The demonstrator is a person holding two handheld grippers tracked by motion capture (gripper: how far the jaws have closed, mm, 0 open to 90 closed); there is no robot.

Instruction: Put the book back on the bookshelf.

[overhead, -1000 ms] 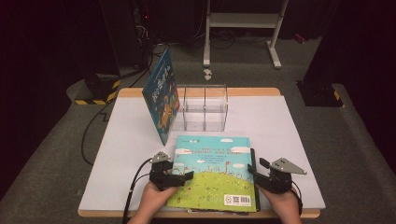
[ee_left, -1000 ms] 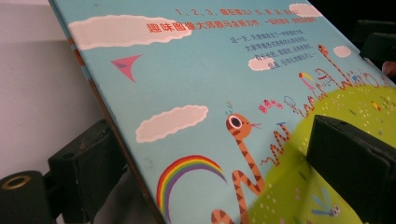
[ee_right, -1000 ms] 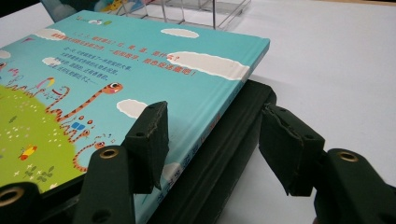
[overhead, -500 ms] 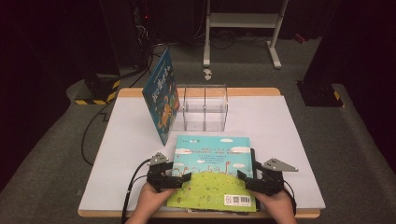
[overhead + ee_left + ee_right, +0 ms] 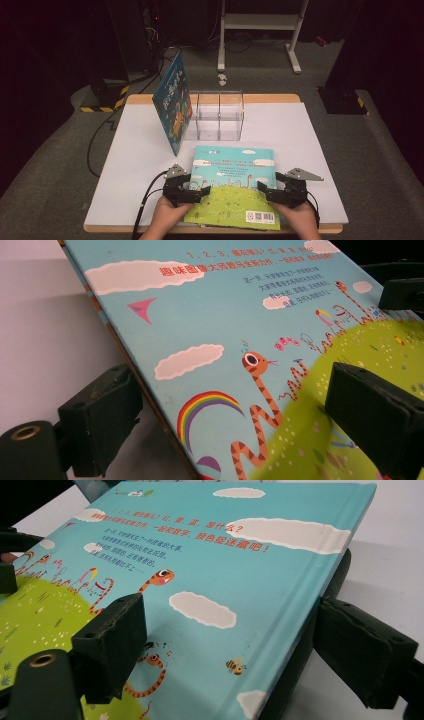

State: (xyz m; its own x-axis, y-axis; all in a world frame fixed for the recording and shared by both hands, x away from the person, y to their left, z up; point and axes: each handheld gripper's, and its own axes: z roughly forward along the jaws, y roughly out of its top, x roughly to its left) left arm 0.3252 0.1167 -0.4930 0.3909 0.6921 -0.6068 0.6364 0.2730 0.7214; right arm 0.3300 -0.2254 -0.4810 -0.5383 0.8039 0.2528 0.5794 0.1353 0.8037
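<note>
A picture book (image 5: 232, 185) lies back cover up at the table's front, its near end past the table edge. My left gripper (image 5: 200, 191) is shut on the book's left edge. In the left gripper view one jaw sits under that edge and the other on the cover (image 5: 225, 315), around the left gripper's midpoint (image 5: 232, 410). My right gripper (image 5: 266, 192) stands open astride the right, spine edge. Its jaws have just been opening, with the book (image 5: 225, 570) between them at the right gripper's midpoint (image 5: 225, 650), one pad over the cover, one below.
A second blue picture book (image 5: 172, 102) stands tilted against a clear plastic divided box (image 5: 220, 115) at the back middle of the white table (image 5: 300, 130). A white shelf frame and cables stand on the floor behind.
The right gripper has moved left onto the book's right edge and its jaws have spread around it. The left gripper and the book have stayed put.
</note>
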